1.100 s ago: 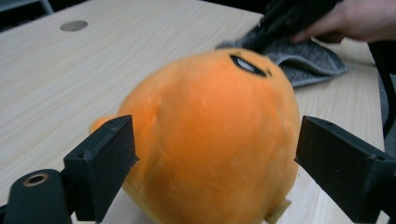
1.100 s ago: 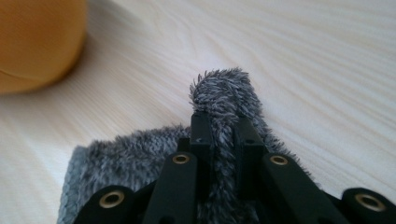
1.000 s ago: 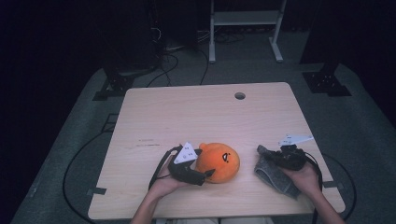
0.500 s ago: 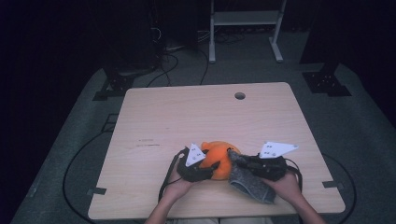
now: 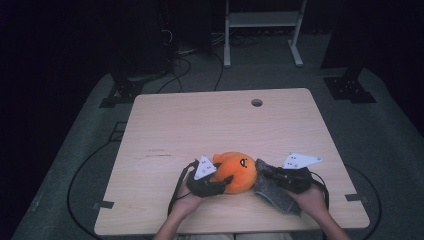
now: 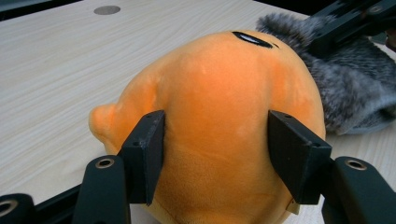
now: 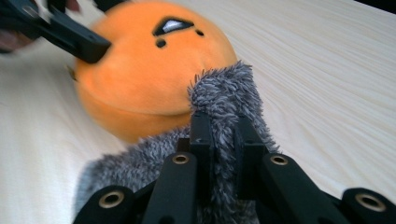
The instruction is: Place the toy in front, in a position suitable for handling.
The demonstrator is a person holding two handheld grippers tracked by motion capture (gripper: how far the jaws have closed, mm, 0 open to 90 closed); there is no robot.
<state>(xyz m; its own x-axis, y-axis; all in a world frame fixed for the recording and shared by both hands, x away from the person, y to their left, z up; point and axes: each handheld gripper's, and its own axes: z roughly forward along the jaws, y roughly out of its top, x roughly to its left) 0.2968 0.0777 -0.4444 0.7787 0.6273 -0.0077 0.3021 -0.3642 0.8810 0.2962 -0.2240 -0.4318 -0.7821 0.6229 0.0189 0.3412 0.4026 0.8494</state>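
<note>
A round orange plush toy (image 5: pixel 236 169) with a small face lies near the table's front edge. My left gripper (image 5: pixel 221 181) reaches in from the left and its jaws have just been closing; both pads (image 6: pixel 148 154) now press into the plush toy (image 6: pixel 219 93). My right gripper (image 5: pixel 266 173) is shut on a fold of grey furry cloth (image 5: pixel 276 194). In the right gripper view this cloth (image 7: pixel 224 88) stands up between the jaws of my right gripper (image 7: pixel 223 128) and touches the plush toy (image 7: pixel 140 70). The rest of the cloth (image 6: pixel 348 88) lies beside the toy.
The light wooden table (image 5: pixel 200 125) has a small round cable hole (image 5: pixel 257 102) near its far edge. A white metal frame (image 5: pixel 260 30) and cables stand on the dark floor beyond. Hands hold both grippers at the front edge.
My right gripper has carried the grey cloth leftward until it touches the orange plush. My left gripper's jaws have closed onto the plush; that hand has barely moved.
</note>
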